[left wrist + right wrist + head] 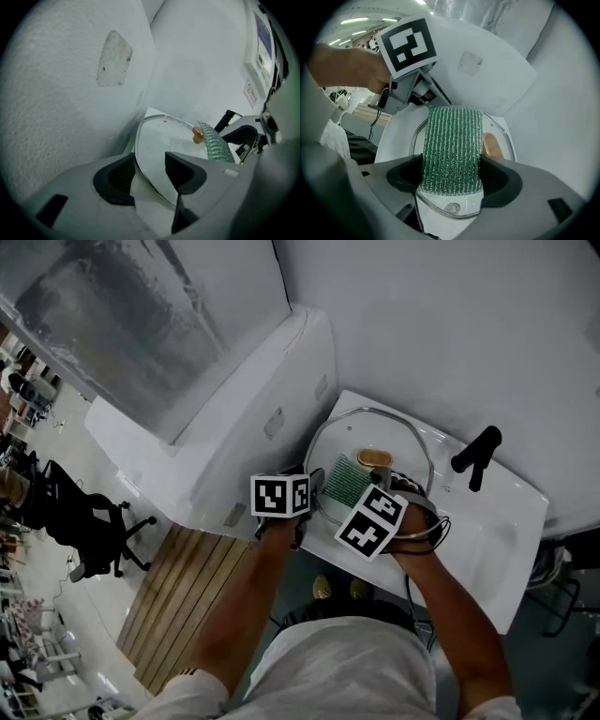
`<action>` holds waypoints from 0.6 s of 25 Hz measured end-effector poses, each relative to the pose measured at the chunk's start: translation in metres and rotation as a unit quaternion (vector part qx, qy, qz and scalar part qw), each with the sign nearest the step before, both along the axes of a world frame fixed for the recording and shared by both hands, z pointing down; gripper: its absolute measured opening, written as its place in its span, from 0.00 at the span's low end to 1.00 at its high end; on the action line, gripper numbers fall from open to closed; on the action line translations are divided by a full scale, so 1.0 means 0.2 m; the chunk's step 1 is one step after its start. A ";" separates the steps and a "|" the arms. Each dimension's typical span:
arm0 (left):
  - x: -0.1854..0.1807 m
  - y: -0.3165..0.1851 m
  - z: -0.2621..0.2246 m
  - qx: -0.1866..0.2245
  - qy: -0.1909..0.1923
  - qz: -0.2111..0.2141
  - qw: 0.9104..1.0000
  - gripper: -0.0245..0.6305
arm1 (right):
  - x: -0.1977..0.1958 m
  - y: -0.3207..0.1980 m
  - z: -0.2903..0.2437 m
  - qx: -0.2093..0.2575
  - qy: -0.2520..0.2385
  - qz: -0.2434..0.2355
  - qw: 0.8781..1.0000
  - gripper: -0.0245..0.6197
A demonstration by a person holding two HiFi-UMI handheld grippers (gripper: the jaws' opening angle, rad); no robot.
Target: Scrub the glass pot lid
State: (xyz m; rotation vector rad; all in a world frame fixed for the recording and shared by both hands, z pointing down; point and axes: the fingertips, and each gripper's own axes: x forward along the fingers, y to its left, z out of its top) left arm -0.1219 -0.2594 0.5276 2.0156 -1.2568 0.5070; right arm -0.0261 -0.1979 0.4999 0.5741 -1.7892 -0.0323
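The glass pot lid [405,442], with a steel rim and a tan knob [374,457], lies in a white sink [487,540]. My right gripper [451,176] is shut on a green scrub pad [452,140], which lies flat on the glass beside the knob [491,145]. In the head view the pad [347,480] covers the lid's near left part. My left gripper [150,176] is at the lid's near left edge. Its jaws stand apart, and the lid's rim [140,140] runs between them without clearly touching either pad.
A black faucet [476,456] stands at the sink's far right. A white slanted housing [253,399] and a white wall close in on the left and behind. Below left are a wooden slatted floor panel [183,596] and an office chair [89,521].
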 end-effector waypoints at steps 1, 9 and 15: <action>0.00 0.00 0.00 0.000 0.000 0.000 1.000 0.36 | 0.00 0.00 0.02 -0.003 0.002 -0.001 1.000 0.58; 0.00 0.00 -0.01 0.004 -0.002 0.000 1.000 0.36 | 0.02 0.02 0.06 -0.004 -0.020 -0.005 1.000 0.58; 0.00 0.00 0.00 0.004 -0.003 0.001 1.000 0.36 | 0.10 0.04 0.01 0.001 -0.080 0.008 0.997 0.58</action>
